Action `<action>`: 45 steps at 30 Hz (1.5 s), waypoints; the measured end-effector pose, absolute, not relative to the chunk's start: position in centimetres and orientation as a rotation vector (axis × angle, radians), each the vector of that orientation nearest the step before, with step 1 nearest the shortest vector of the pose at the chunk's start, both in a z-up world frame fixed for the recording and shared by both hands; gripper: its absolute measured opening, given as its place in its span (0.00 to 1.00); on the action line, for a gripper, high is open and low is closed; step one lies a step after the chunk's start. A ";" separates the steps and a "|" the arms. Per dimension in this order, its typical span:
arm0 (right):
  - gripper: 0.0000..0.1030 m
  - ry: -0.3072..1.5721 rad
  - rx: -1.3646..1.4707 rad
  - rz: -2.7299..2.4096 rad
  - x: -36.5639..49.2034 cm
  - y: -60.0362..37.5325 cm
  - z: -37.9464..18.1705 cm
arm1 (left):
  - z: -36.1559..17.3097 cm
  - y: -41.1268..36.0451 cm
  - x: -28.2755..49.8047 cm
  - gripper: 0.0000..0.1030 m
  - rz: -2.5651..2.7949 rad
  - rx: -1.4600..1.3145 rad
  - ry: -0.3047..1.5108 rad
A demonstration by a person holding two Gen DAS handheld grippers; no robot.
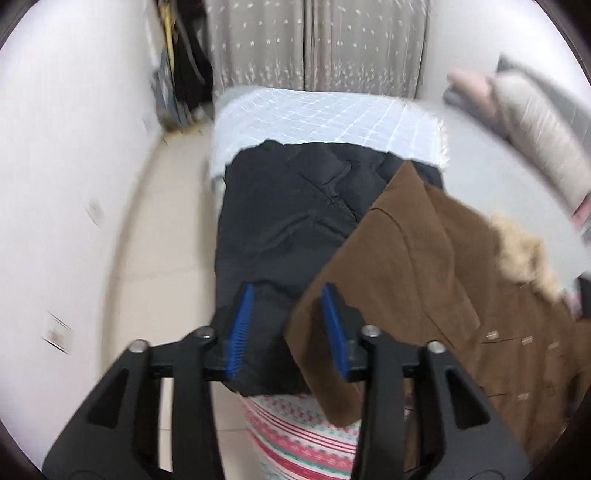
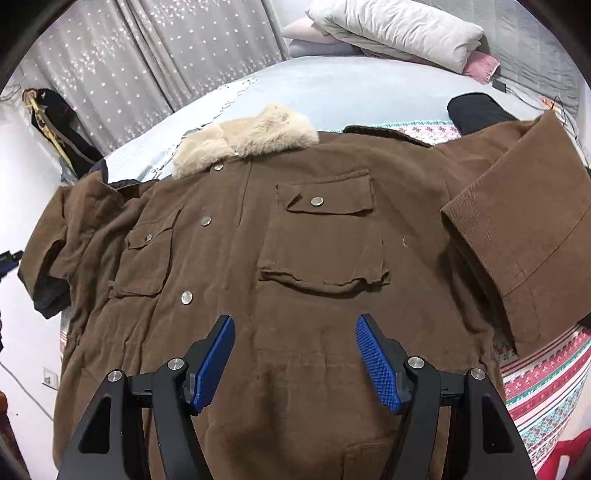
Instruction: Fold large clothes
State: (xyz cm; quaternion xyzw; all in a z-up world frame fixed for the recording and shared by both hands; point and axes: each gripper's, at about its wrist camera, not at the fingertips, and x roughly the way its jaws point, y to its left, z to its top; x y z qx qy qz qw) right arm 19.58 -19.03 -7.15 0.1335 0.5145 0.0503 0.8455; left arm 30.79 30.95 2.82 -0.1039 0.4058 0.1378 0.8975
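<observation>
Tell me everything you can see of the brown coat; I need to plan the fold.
The brown coat lies spread front-up on the bed, fabric like fine corduroy. It has a cream fur collar, metal snaps, and two flap pockets on the chest. One sleeve lies folded inward, cuff showing. Its other side overlaps a black jacket. Both grippers hover open above it, not touching.

Grey star-print curtain [image 2: 155, 62] hangs behind bed; light blue bedsheet [image 2: 351, 81] covers mattress. Folded white quilt [image 2: 402, 29] at far edge of bed, on pink folded cloth [image 2: 480, 64] and grey pillow [image 2: 317, 48]. Striped patterned blanket [image 2: 546, 384] at near right edge. Dark bag [image 2: 62, 122] against wall left of bed. Pale tiled floor [image 1: 162, 221] along left side
</observation>
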 end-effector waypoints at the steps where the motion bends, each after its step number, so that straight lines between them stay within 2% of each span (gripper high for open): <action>1: 0.67 1.084 0.272 0.103 19.6 -19.0 -7.0 | 2.8 31.4 30.3 0.66 0.256 -0.250 0.829; 6: 0.67 1.097 0.238 0.104 19.8 -18.2 -6.8 | 3.4 29.1 28.2 0.70 0.087 -0.221 0.745; 10: 0.67 1.107 0.225 0.108 19.9 -17.7 -6.8 | 3.6 23.0 27.7 0.76 -0.023 0.076 0.677; 18: 0.67 1.132 0.213 0.117 20.0 -16.9 -7.2 | -2.1 17.5 33.4 0.75 -0.057 0.269 0.859; 20: 0.67 1.134 0.210 0.114 20.1 -17.0 -7.2 | -2.6 18.4 34.6 0.46 0.008 0.275 0.866; 21: 0.67 1.134 0.208 0.111 20.1 -17.1 -7.2 | -2.2 19.1 34.8 0.12 0.022 0.241 0.871; 24: 0.67 1.123 0.189 0.093 19.9 -18.4 -6.6 | 2.6 24.2 34.7 0.12 0.075 0.000 0.792; 28: 0.67 1.080 0.158 0.009 19.6 -21.9 -4.9 | 7.9 30.3 35.0 0.11 0.333 -0.013 0.682; 32: 0.67 1.043 0.141 -0.094 18.9 -26.3 -3.4 | 10.3 36.2 37.4 0.15 0.603 0.028 0.665; 34: 0.67 1.038 0.143 -0.150 18.4 -28.5 -3.1 | 10.7 38.1 38.6 0.20 0.685 0.043 0.682; 36: 0.67 1.037 0.146 -0.189 18.1 -29.7 -3.1 | 11.1 39.1 38.6 0.21 0.750 0.022 0.667; 38: 0.68 1.048 0.145 -0.200 17.9 -30.3 -3.6 | 11.4 39.0 38.1 0.30 0.712 -0.041 0.641; 40: 0.70 1.070 0.123 -0.191 18.1 -29.9 -4.7 | 11.0 37.7 37.2 0.48 0.640 -0.069 0.645; 45: 0.71 1.116 0.020 -0.188 20.9 -27.4 -8.8 | 9.1 31.5 35.2 0.55 0.405 -0.087 0.691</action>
